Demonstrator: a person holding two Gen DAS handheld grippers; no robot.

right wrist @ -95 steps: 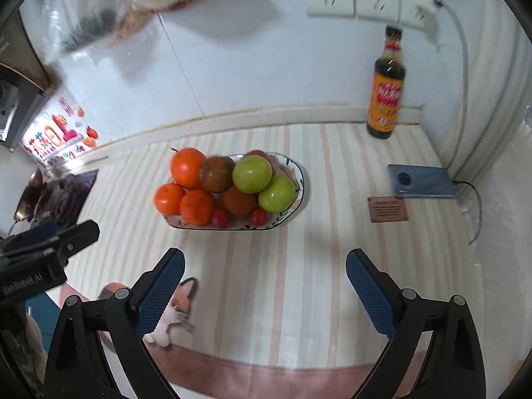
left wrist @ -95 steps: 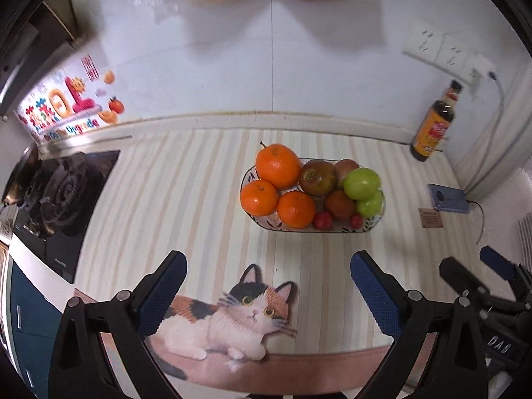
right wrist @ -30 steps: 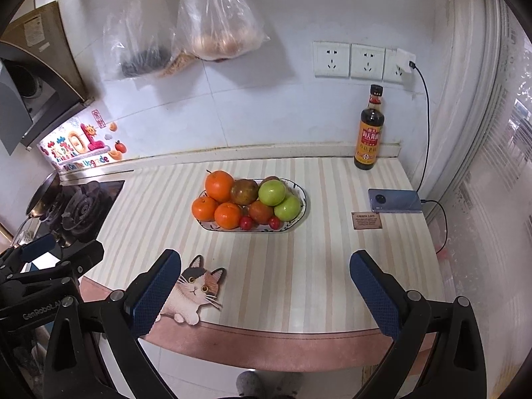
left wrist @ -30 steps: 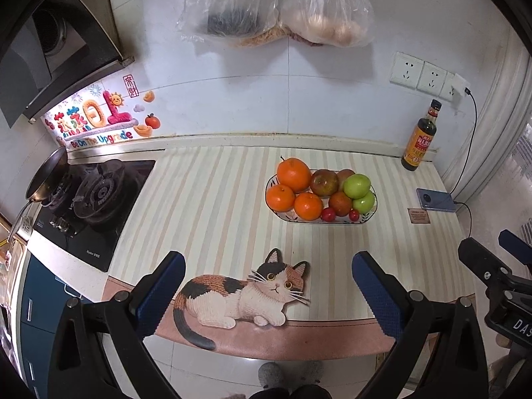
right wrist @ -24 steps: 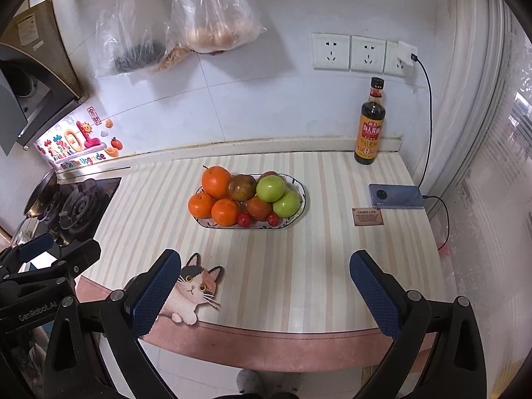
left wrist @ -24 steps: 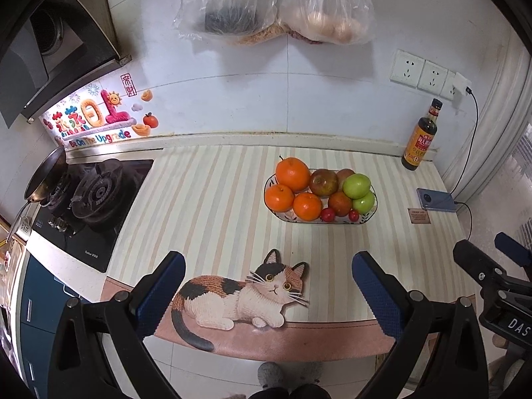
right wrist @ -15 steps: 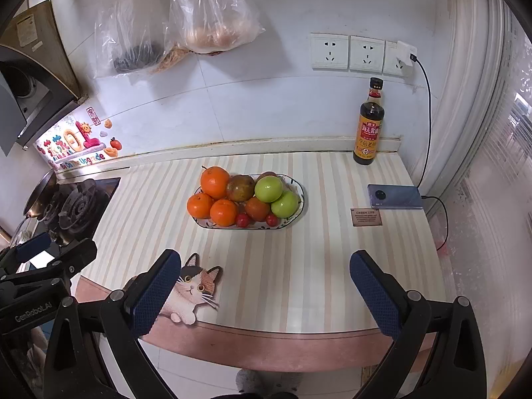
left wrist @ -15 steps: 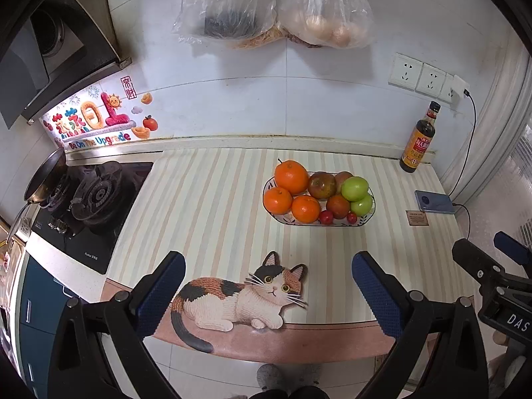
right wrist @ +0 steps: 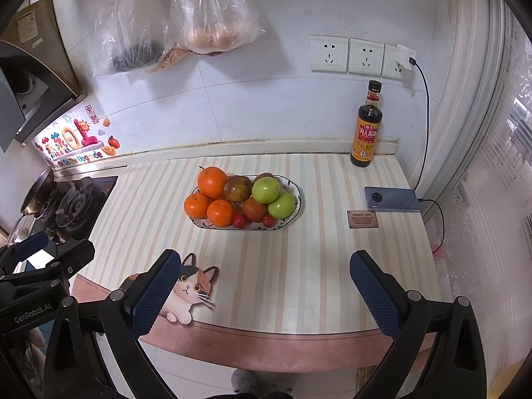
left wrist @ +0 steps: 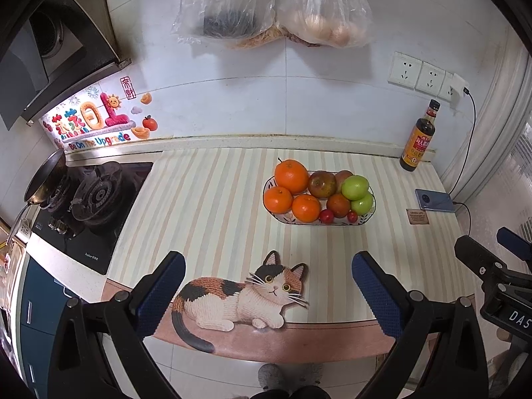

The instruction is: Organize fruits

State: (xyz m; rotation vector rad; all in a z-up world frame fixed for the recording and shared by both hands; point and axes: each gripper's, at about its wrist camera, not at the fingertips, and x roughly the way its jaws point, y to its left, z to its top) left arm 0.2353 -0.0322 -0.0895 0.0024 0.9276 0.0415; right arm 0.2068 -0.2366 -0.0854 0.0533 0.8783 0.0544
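An oval patterned bowl (left wrist: 371, 211) (right wrist: 297, 206) sits on the striped countertop, piled with fruit: three oranges (left wrist: 291, 176) (right wrist: 212, 182), two green apples (left wrist: 355, 187) (right wrist: 265, 190), brownish-red fruits (left wrist: 321, 184) (right wrist: 237, 188) and two small red tomatoes (left wrist: 326, 215) (right wrist: 238, 220). My left gripper (left wrist: 268, 286) is open and empty, held back over the counter's front edge. My right gripper (right wrist: 266, 282) is open and empty, also well short of the bowl. Each gripper shows at the edge of the other's view.
A cat-shaped mat (left wrist: 239, 294) (right wrist: 189, 286) lies at the front edge. A soy sauce bottle (right wrist: 367, 129) stands at the back right, with a charging phone (right wrist: 390, 199) and small card (right wrist: 362, 218) nearby. A gas stove with a pan (left wrist: 86, 196) is left. Bags (left wrist: 272, 6) hang above.
Both grippers have pulled back and up from the bowl since 3.2 s ago; over the last second the views hardly shift. Both stay open and empty.
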